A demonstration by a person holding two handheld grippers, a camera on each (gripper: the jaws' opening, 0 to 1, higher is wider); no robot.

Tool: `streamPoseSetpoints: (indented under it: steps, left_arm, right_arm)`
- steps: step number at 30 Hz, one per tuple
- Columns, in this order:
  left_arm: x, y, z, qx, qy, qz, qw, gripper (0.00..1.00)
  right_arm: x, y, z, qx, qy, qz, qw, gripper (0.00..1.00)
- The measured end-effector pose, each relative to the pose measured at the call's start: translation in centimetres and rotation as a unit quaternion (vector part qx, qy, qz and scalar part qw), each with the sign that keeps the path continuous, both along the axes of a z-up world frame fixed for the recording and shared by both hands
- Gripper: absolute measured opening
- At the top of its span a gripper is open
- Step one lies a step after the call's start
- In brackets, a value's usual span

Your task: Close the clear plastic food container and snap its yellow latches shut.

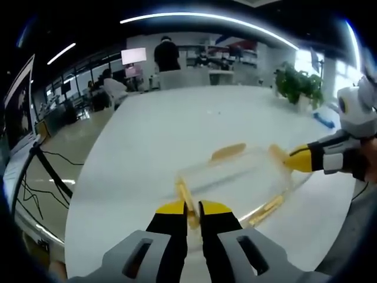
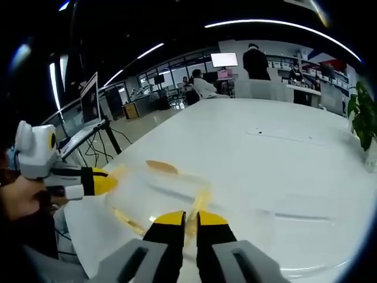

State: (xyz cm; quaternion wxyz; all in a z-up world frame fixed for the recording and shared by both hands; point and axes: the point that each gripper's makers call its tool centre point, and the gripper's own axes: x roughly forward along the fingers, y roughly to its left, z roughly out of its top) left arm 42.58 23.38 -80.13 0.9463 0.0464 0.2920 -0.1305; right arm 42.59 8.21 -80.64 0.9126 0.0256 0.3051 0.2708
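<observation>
Clear container [image 1: 235, 180] lidded, contents unclear; yellow latches [image 1: 228, 151].

white table [image 1: 177, 130] | potted plant [image 1: 299, 85] | ceiling light strips [image 1: 206, 16] | office desks [image 2: 147, 97]

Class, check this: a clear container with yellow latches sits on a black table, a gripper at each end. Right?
Not quite: the table is white, not black, as the left gripper view shows. The rest holds: the container is clear with yellow latches, with the left gripper and right gripper at opposite ends.
</observation>
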Motion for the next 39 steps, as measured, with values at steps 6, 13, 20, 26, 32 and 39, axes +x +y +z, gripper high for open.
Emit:
streamPoseSetpoints:
  steps: [6,13,20,26,32,39]
  left_arm:
    - [-0.1,-0.6,-0.1,0.005,0.003,-0.006,1.0,0.05]
    - [-0.2,-1.5,0.1,0.004,0.002,-0.011,0.9999,0.05]
    - [-0.2,-2.5,0.1,0.005,0.004,-0.019,0.9998,0.05]
    - [-0.2,-3.5,0.0,0.006,0.006,-0.029,0.9996,0.05]
    - [0.0,-4.6,0.0,0.006,0.007,-0.04,0.9992,0.05]
    - [0.0,-5.8,0.0,0.006,0.008,-0.05,0.9987,0.06]
  right_arm:
    - [0.1,-0.6,0.2,-0.004,-0.001,-0.003,1.0,0.02]
    - [0.1,-1.4,0.3,-0.006,-0.002,-0.008,1.0,0.02]
    - [-0.1,-2.5,0.3,-0.006,-0.001,-0.016,0.9999,0.02]
    - [-0.2,-3.5,0.4,-0.008,-0.002,-0.024,0.9997,0.02]
    - [-0.2,-4.6,0.5,-0.007,-0.002,-0.034,0.9994,0.02]
    - [-0.2,-5.7,0.4,-0.006,0.0,-0.046,0.9989,0.02]
